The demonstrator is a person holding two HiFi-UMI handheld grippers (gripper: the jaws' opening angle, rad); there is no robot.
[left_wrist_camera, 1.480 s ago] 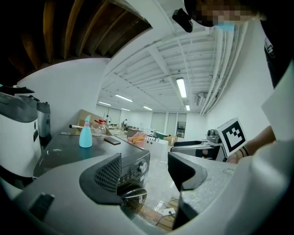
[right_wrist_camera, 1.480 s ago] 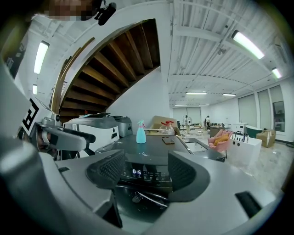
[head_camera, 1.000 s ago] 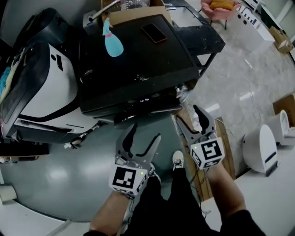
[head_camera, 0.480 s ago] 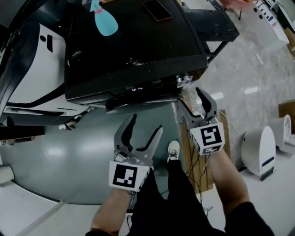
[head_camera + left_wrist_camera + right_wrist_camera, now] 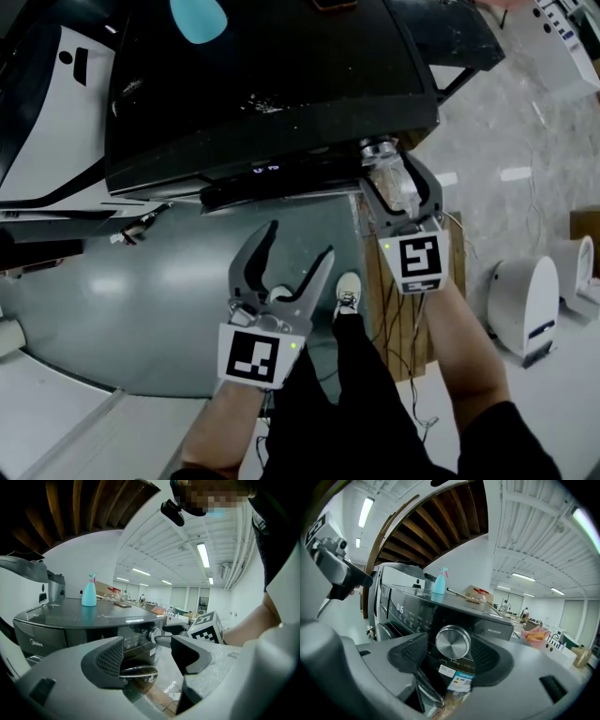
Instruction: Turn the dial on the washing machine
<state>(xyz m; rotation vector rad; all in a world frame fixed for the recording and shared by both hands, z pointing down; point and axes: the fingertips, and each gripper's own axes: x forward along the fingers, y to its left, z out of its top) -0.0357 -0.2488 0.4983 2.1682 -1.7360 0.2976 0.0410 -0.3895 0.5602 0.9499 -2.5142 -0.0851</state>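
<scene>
The dark washing machine (image 5: 272, 84) fills the top of the head view, its lit display (image 5: 265, 169) on the front panel. Its round silver dial (image 5: 453, 642) sits at the panel's right end (image 5: 379, 148). My right gripper (image 5: 386, 174) is open at the dial; in the right gripper view (image 5: 450, 657) one dark pad stands on each side of the knob, with small gaps showing. My left gripper (image 5: 300, 242) hangs open and empty lower down, in front of the machine. The left gripper view (image 5: 145, 651) shows the dial (image 5: 153, 634) and the right gripper's marker cube (image 5: 206, 625).
A light blue spray bottle (image 5: 88, 595) stands on the machine's top (image 5: 197, 13). A white appliance (image 5: 56, 94) sits to the left. A wooden crate (image 5: 389, 309) stands under my right arm, and a white rounded device (image 5: 525, 300) is on the floor at right. My shoe (image 5: 347, 291) shows below.
The view has closed in on the machine's front. My right gripper has risen from below the panel until its jaws straddle the dial. The left gripper has stayed low and open.
</scene>
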